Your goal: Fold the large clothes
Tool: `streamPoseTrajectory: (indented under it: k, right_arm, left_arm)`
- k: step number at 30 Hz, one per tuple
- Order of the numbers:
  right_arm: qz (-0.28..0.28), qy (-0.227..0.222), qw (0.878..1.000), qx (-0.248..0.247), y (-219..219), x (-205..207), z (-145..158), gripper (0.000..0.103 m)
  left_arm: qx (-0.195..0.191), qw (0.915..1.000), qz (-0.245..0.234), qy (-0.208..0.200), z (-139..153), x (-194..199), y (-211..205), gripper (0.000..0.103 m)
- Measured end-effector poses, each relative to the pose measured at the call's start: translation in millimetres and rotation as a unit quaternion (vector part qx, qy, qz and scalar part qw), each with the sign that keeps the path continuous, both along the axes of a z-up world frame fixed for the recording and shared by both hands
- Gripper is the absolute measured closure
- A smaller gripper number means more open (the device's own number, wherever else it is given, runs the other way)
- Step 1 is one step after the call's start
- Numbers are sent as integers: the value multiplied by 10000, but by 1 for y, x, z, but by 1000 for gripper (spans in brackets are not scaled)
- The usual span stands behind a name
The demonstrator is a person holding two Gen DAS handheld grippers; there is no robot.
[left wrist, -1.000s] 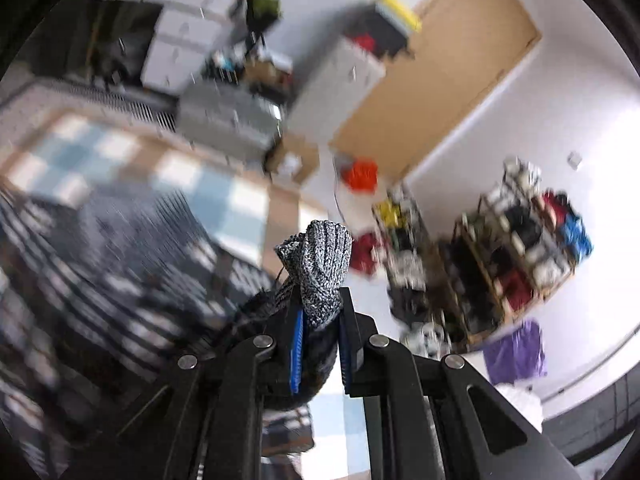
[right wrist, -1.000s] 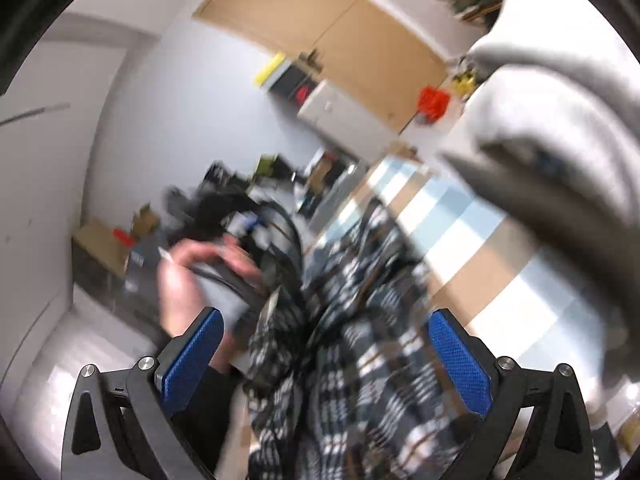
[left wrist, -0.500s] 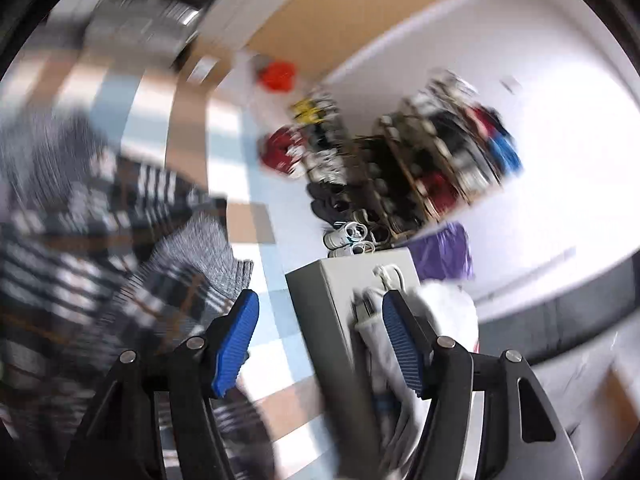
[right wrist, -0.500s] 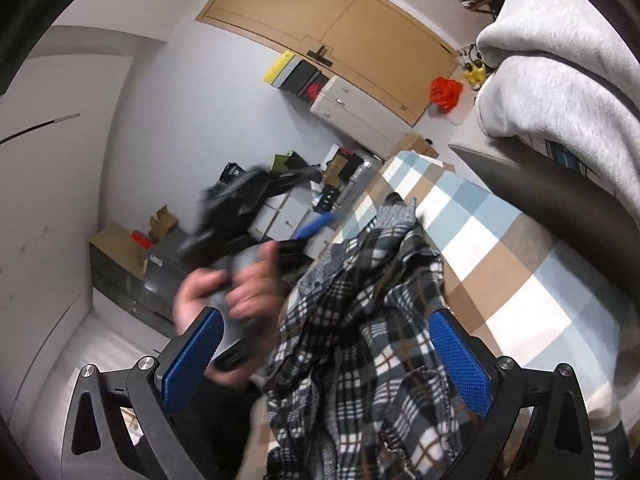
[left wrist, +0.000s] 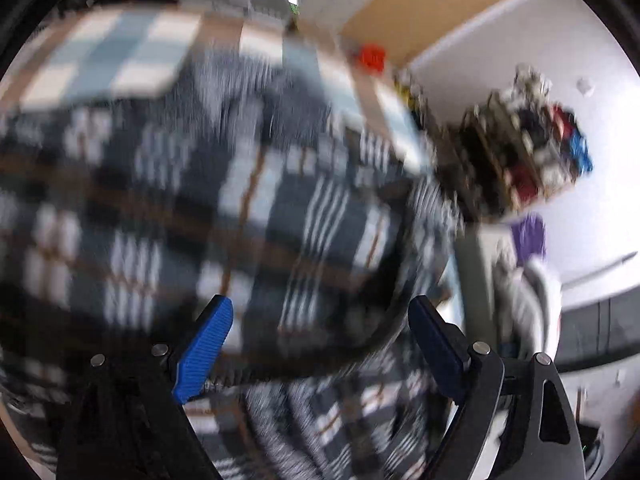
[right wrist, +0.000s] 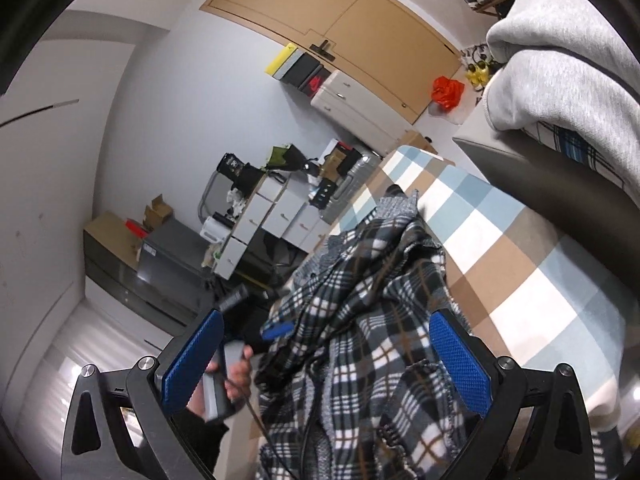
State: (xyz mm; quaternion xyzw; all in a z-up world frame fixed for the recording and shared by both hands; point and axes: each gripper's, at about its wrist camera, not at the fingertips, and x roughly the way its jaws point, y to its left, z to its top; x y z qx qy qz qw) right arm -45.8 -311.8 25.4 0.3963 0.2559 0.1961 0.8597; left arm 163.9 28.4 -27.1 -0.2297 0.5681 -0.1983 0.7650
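A large black, white and brown plaid garment (right wrist: 360, 320) lies crumpled on a checked bed cover (right wrist: 520, 248). My right gripper (right wrist: 326, 360) is open and empty just above the garment's near part. In the left wrist view the same garment (left wrist: 240, 208) fills the frame, blurred by motion. My left gripper (left wrist: 316, 348) is open, its blue pads (left wrist: 204, 344) spread wide close over the cloth. In the right wrist view the left gripper (right wrist: 276, 330) shows at the garment's left edge, held by a hand (right wrist: 236, 376).
A grey sweatshirt (right wrist: 560, 52) hangs over a dark chair back (right wrist: 540, 176) at right. White drawers (right wrist: 272, 216), a cluttered desk and a grey cabinet (right wrist: 160, 264) stand beyond the bed. A shoe rack (left wrist: 532, 160) stands against the wall.
My left gripper let go of the grey-knit part of the garment, opened wide and swung down close over the plaid cloth. My right gripper stayed open; the garment settled on the bed.
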Motion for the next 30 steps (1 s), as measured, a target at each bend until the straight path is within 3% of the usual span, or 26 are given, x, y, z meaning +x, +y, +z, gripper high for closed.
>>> streamPoseTrajectory:
  k: [2, 5, 7, 10, 13, 15, 19, 21, 22, 27, 29, 30]
  right_arm:
    - [45, 58, 10000, -59, 1, 4, -2, 0]
    - [186, 273, 9993, -167, 7, 16, -8, 0]
    - [277, 471, 9979, -347, 13, 25, -8, 0]
    - [-39, 606, 9955, -727, 18, 42, 15, 0]
    - [199, 678, 9860, -1512, 44, 88, 47, 0]
    - [318, 1191, 9684, -2169, 71, 137, 55, 0]
    - [853, 2328, 9325, -2626, 119, 217, 35, 0]
    - [1010, 3028, 8974, -3045, 148, 254, 17, 0]
    - [1011, 3138, 8876, -3217, 156, 261, 11, 0]
    - [517, 3502, 8098, -4679, 191, 297, -19, 2]
    - [505, 3605, 7936, -4875, 191, 300, -28, 21]
    - [512, 3678, 7893, -4890, 188, 299, -32, 39]
  left_arm:
    - [-133, 9998, -70, 154, -16, -15, 0, 17]
    - [-446, 9990, -47, 48, -16, -32, 6, 17]
    - [-615, 9975, 80, 328, -20, -42, 11, 17]
    - [-937, 9948, 262, 300, -21, -51, 22, 17]
    - [-1100, 9934, 308, 108, -21, -67, 21, 17]
    - [-1132, 9927, 391, 115, -20, -73, 19, 17]
    - [-986, 9940, 359, 324, -15, -77, 3, 17]
    - [-881, 9941, 259, 569, -24, -65, 2, 17]
    - [-853, 9949, 245, 476, -23, -69, 5, 17]
    - [-900, 9930, 420, 633, -21, -81, 16, 17]
    - [-1003, 9916, 403, 717, -23, -79, 25, 17]
    - [-1041, 9909, 389, 758, -23, -80, 25, 17]
